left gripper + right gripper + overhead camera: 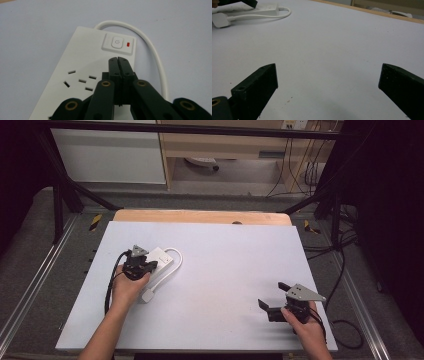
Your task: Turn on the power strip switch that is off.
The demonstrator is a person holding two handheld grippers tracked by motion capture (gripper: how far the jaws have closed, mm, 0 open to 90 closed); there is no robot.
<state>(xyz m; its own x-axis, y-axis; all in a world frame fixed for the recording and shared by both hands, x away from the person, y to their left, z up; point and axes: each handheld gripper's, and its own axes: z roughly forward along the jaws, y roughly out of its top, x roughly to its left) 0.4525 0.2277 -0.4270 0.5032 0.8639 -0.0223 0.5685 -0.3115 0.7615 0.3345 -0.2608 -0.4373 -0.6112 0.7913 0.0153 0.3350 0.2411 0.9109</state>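
On the left half of the pale table (225, 270), a white power strip (159, 257) lies aslant, its far end toward the right and its near end hidden under the left gripper (150, 266). In the left gripper view that gripper (117, 59) has its two black jaws pressed flat together with nothing between them, and their joined tips stand over the strip's top face, just near of the switch panel. The power button (117, 42) sits just beyond the tips, with a small red indicator light (128, 44) beside it on the right; whether the tips touch the plastic cannot be told. A set of socket slots (80, 81) shows to the left of the jaws. The strip's white cable (155, 53) leaves the far end, loops round to the right and runs back toward the near side, where in the high view it ends at a white plug (147, 295) lying on the table just right of the left hand (127, 287). The right gripper (273, 297) rests well apart at the near right of the table, held by the right hand (306, 322); in the right gripper view its jaws stand wide apart over bare table, gripping nothing, and the power strip lies far off at the upper left.
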